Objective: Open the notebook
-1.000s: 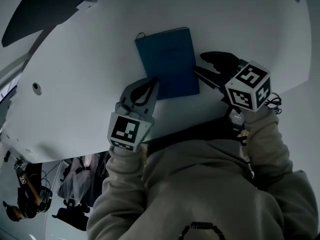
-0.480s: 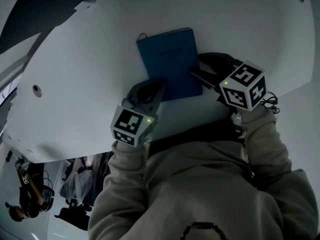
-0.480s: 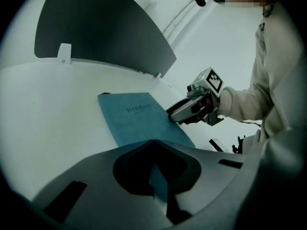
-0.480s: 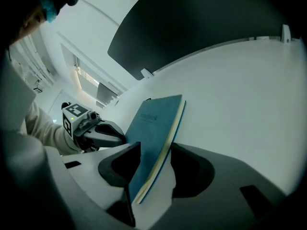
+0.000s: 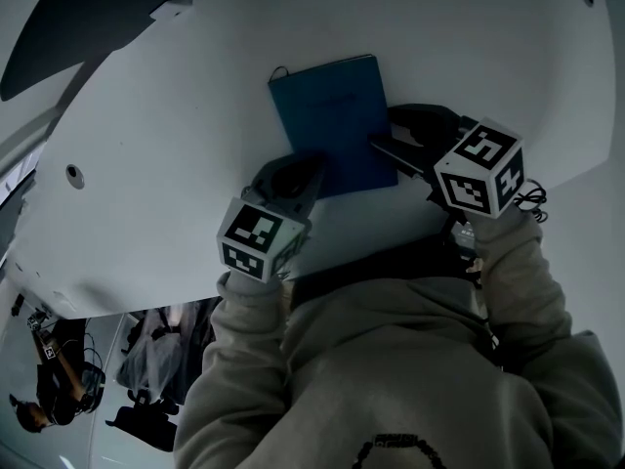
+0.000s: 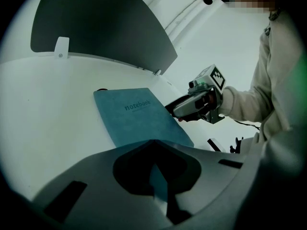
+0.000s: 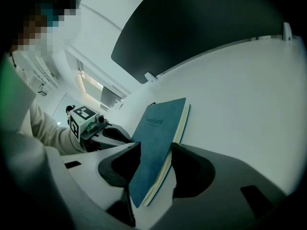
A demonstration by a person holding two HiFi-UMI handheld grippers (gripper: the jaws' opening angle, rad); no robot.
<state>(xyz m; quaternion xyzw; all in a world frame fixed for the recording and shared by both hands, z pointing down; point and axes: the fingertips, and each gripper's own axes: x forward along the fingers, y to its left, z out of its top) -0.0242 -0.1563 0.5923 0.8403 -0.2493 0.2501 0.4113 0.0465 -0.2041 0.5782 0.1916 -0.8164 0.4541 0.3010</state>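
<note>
A closed blue notebook [image 5: 332,115] lies flat on the white table [image 5: 176,115]; its cover lettering shows in the left gripper view [image 6: 139,114]. My left gripper [image 5: 298,176] is shut, with its tips down on the notebook's near left corner [image 6: 153,143]. My right gripper [image 5: 402,137] stands open at the notebook's right edge. In the right gripper view that edge [image 7: 160,143], cover and page block together, sits between the wide jaws [image 7: 156,150]. No page or cover is lifted.
A dark curved panel [image 5: 88,18] borders the table's far left. A small round hole [image 5: 74,174] sits near the table's left rim. Below the near edge at lower left stand a person and some equipment [image 5: 49,389]. My own sweatshirt [image 5: 391,379] fills the bottom.
The left gripper has sunk and rolled a little onto the notebook's corner. The right gripper has slid left to the notebook's edge, and its jaws stand wider.
</note>
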